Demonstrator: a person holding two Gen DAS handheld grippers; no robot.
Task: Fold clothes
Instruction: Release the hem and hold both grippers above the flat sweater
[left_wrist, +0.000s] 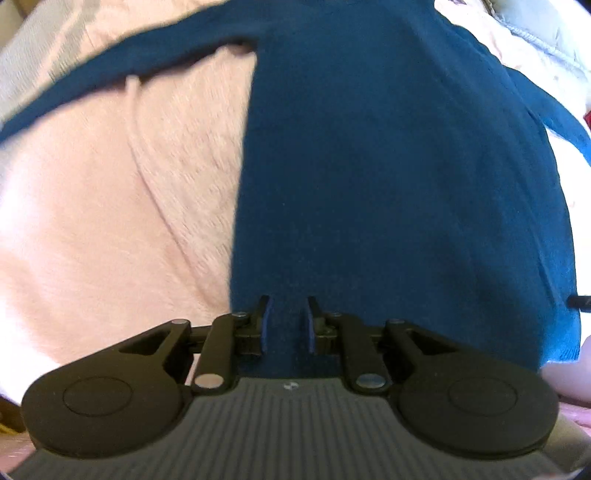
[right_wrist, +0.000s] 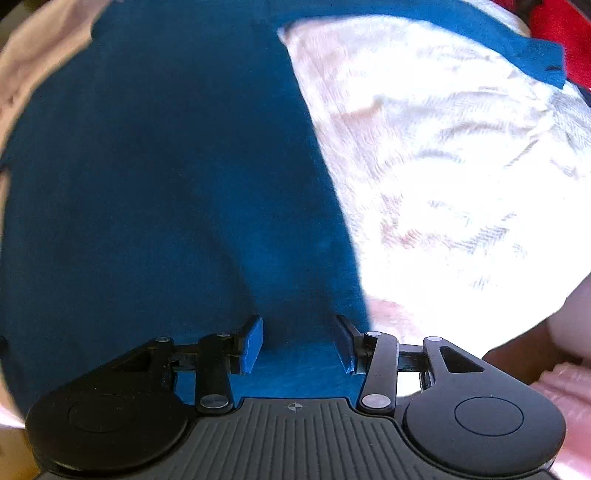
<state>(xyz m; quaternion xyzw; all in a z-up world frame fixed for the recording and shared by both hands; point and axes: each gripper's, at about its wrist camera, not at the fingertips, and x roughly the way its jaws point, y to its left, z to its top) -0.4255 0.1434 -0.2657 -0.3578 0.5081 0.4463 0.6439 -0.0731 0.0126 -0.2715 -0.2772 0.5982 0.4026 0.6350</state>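
On pink blanket (left_wrist: 110, 221): blue sweater (left_wrist: 369, 166) spread flat; left tongs (left_wrist: 287, 321), right tongs (right_wrist: 300, 343) apart above hem.

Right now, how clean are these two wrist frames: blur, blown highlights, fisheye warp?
Left wrist: heavy barrel warp, motion smear along the blue garment sleeve and pink blanket upper left; left gripper itself sharp. Right wrist: blanket clipped to white lower right, texture lost there; garment dark and soft, rim blurred; right gripper crisp.
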